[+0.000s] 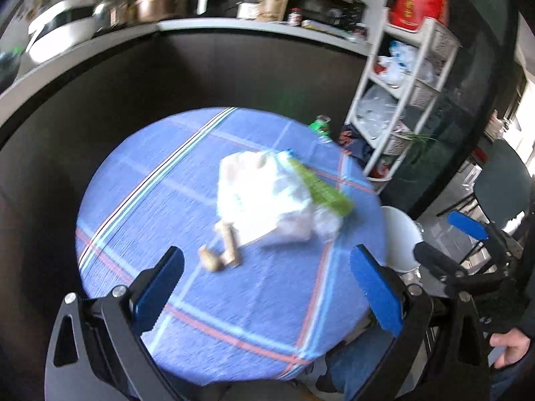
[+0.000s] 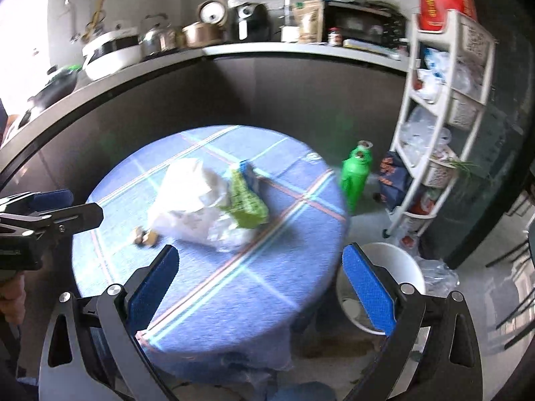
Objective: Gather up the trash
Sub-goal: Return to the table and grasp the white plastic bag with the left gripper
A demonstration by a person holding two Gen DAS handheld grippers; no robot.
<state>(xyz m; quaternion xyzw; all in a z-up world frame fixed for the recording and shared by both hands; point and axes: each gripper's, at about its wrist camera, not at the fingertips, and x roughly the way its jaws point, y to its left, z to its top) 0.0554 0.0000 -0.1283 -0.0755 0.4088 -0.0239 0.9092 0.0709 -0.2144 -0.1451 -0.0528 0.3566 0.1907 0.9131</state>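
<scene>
A round table point(image 1: 187, 180) point(image 2: 287, 234) with a blue checked cloth carries the trash: a crumpled white plastic bag point(image 1: 264, 193) point(image 2: 190, 193), a green snack wrapper point(image 1: 321, 187) point(image 2: 245, 200) lying on its right side, and some small tan scraps point(image 1: 220, 250) point(image 2: 145, 235) in front of it. My left gripper point(image 1: 267, 267) hovers open above the table's near side, nothing between its fingers. My right gripper point(image 2: 259, 267) is open too, high over the table's near right edge. A white bin point(image 1: 401, 240) point(image 2: 384, 287) stands on the floor right of the table.
A dark counter point(image 2: 267, 77) with pots and appliances curves behind the table. A white shelf rack point(image 1: 401, 100) point(image 2: 441, 127) stands at the right, green bottles point(image 2: 356, 173) on the floor beside it. A chair point(image 1: 495, 183) is at the far right.
</scene>
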